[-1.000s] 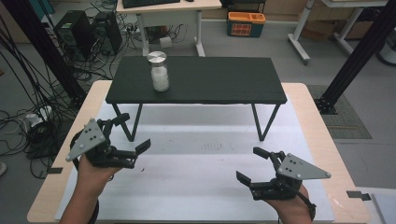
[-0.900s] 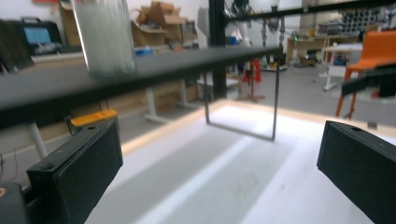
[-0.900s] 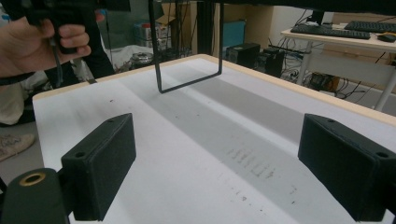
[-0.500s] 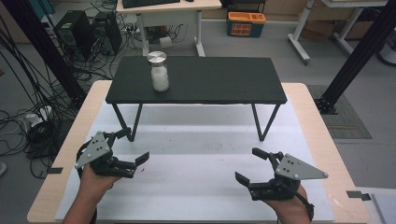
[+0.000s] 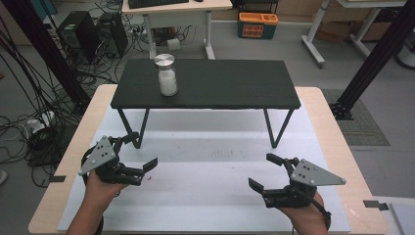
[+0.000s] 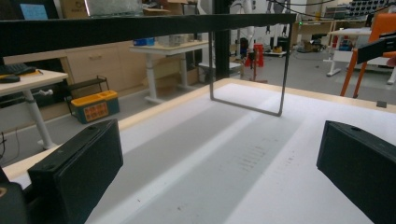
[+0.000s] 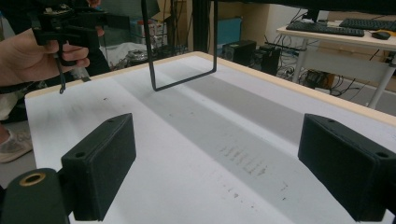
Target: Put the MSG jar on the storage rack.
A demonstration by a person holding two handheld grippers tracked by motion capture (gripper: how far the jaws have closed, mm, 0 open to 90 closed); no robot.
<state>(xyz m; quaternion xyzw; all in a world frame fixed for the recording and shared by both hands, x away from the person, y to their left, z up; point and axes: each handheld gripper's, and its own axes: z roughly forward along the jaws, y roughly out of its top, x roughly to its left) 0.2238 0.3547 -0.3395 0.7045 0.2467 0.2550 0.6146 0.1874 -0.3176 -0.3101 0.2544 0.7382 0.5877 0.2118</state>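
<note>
Jar with white contents and a metal lid is seen upright on the left part of the black bench, well apart from both grippers. Left gripper and right gripper are held low over the white mat, jaws spread wide, nothing gripped.

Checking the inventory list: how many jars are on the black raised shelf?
1: a jar with a metal lid stands upright near the left end of the black shelf.
</note>
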